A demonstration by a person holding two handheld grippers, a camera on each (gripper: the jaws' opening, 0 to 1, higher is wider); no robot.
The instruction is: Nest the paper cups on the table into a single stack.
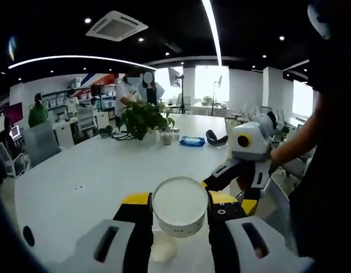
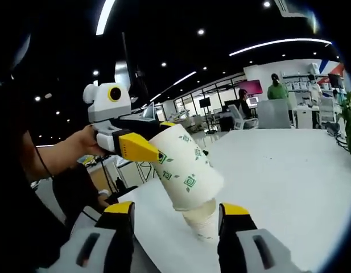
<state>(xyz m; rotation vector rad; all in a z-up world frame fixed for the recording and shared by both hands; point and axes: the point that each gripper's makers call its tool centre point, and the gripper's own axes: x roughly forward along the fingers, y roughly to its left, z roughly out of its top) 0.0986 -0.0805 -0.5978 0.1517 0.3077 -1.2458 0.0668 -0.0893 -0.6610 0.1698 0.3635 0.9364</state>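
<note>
The nesting step is under way: the left tongs (image 1: 180, 219) are pinching a white paper cup (image 1: 180, 206) with green leaf print across its body, both jaws pressing on its sides, and holding it tilted above a second, plain cup (image 2: 203, 219) that is sitting on the white surface (image 1: 95, 176). In the right gripper view the carried cup is leaning with its base pointing down toward the mouth of the lower cup, and the two appear to be touching or just about to meet, though how deep the upper one is sitting I cannot tell. In the left gripper view the cup's open mouth is facing the camera and a pale piece of the lower cup is showing beneath it, near the jaw roots.

The right tongs (image 2: 176, 219) are standing spread, one jaw on either side of the lower cup with a gap on both sides, gripping nothing; they are looking placed to steady that cup.

Judging from this, the next move is calling for the carried cup to be brought upright so its axis lines up with the lower cup, then pressed straight down, with the right tongs closing gently on the lower cup so it is not sliding away. The risk is tipping the lower cup if the tilt is kept
</note>
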